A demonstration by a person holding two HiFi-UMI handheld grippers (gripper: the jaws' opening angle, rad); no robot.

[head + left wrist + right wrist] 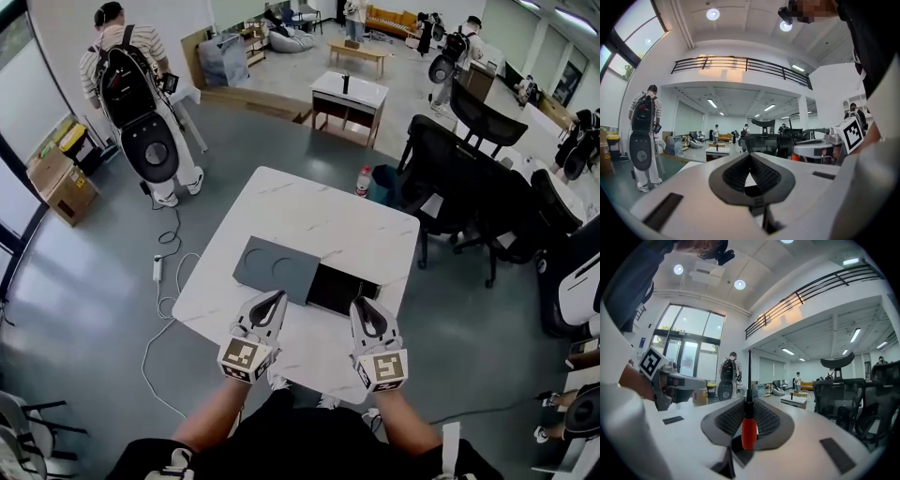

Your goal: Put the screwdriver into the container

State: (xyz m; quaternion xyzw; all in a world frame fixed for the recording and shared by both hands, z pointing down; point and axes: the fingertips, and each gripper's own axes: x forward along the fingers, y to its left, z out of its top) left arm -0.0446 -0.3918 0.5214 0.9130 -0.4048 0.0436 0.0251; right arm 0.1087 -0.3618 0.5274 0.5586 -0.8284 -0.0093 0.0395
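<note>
In the head view I am holding my left tool (273, 307) and right tool (367, 316) over the near edge of the white desk (309, 211), just short of the dark container (335, 287). In the left gripper view, my left tool's jaws are meeting with nothing between them. In the right gripper view, my right tool is clamping the screwdriver (749, 431) by its red handle, the black shaft sticking out past the jaw tips.
</note>
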